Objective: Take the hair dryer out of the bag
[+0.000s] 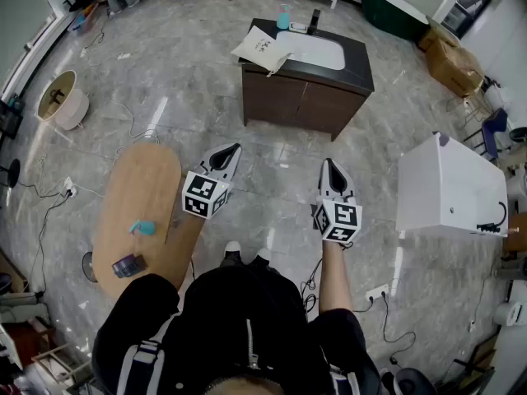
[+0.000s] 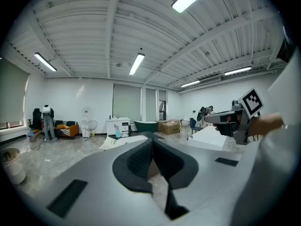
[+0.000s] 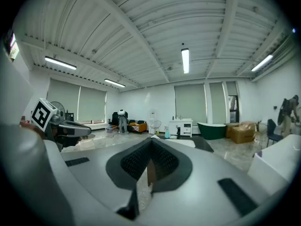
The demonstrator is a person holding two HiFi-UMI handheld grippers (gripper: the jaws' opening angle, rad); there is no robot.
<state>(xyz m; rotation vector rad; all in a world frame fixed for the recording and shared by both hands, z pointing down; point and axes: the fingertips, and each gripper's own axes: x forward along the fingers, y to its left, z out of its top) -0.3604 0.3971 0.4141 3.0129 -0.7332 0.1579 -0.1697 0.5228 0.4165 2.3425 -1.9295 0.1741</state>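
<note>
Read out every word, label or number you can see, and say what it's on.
No text is readable.
White bag on the vanity: dark print, too small to read.
Blue bottle: nothing legible.
Left claw and right claw: square marker patterns, no words.

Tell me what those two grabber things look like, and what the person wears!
The left gripper and right gripper are pale grey wedges narrowing to points, with black ridged pads inside. Each carries a white cube with black square markers. The person wears a black zipped top.
</note>
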